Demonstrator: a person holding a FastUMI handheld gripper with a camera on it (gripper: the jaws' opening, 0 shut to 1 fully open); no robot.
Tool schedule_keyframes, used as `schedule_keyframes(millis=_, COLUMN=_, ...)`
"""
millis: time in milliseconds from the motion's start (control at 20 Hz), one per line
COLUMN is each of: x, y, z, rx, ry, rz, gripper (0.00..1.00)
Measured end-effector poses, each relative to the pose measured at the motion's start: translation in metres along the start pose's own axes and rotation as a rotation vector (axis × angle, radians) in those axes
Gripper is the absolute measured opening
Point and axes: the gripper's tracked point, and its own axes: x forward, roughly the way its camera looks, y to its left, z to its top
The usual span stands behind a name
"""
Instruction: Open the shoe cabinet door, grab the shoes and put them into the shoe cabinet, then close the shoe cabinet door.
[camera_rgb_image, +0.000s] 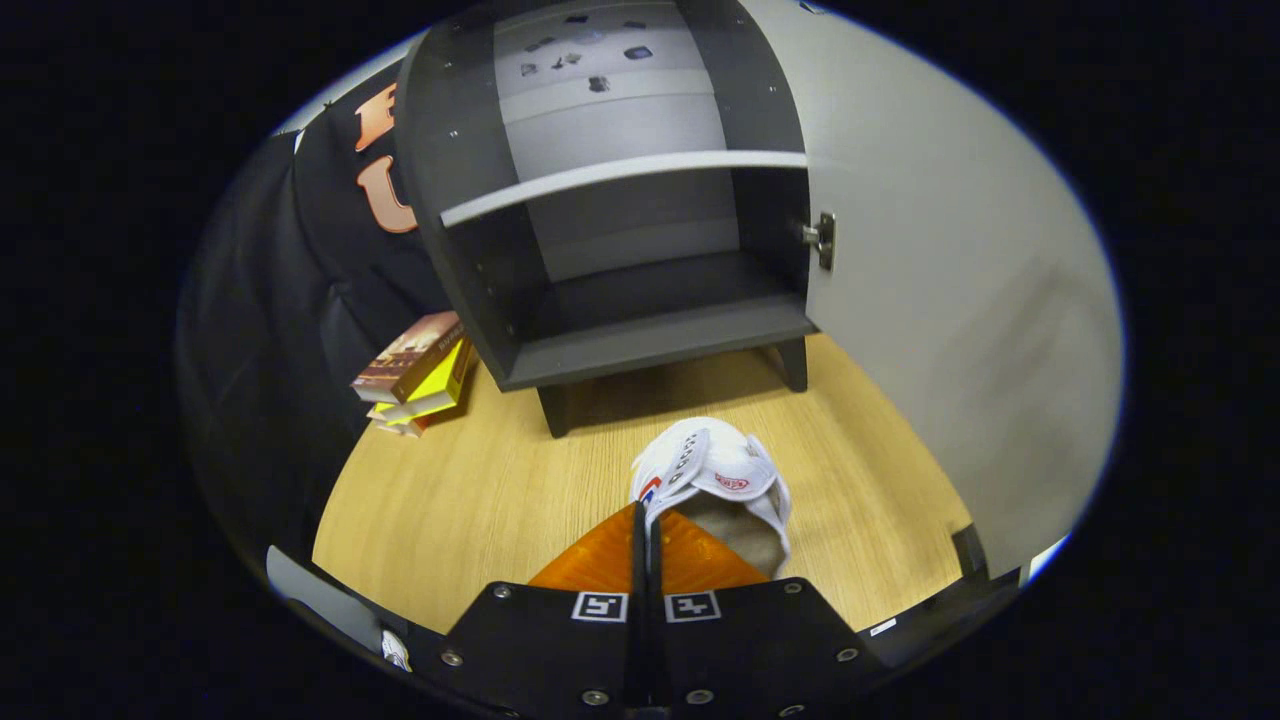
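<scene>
The gripper (643, 520) has its two fingers pressed together on the collar of a white sneaker (712, 470), which hangs just ahead of them over the wooden floor (470, 500), in front of the open shoe cabinet (600, 250). To do the placing well, I would carry the sneaker forward into the lower compartment, lifting the toe over the front edge of the bottom board (650, 345). There is free room there, but the open door (940, 300) stands near on one side and the shelf (620, 175) limits the height.

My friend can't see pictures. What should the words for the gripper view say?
The gripper, fingers pressed together, pinches the edge of a small white shoe above a light wooden floor. Ahead stands a dark grey shoe cabinet with its pale grey door swung open and a pale shelf inside. Stacked books lie beside it.
</scene>
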Motion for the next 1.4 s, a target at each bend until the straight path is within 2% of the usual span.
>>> schedule_keyframes(millis=350, x=-0.079, y=0.023, z=0.133, rx=-0.037, ry=-0.272, rz=-0.012, gripper=0.0)
schedule_keyframes(millis=600, x=-0.084, y=0.039, z=0.213, rx=-0.072, ry=-0.366, rz=0.016, gripper=0.0)
schedule_keyframes(millis=850, x=-0.036, y=0.05, z=0.278, rx=-0.111, ry=-0.394, rz=0.038, gripper=0.0)
schedule_keyframes(millis=1000, x=0.01, y=0.057, z=0.31, rx=-0.123, ry=-0.382, rz=0.057, gripper=0.0)
schedule_keyframes(millis=1250, x=0.092, y=0.06, z=0.339, rx=-0.166, ry=-0.331, rz=0.067, gripper=0.0)
schedule_keyframes(millis=1400, x=0.125, y=0.058, z=0.342, rx=-0.217, ry=-0.31, rz=0.049, gripper=0.0)
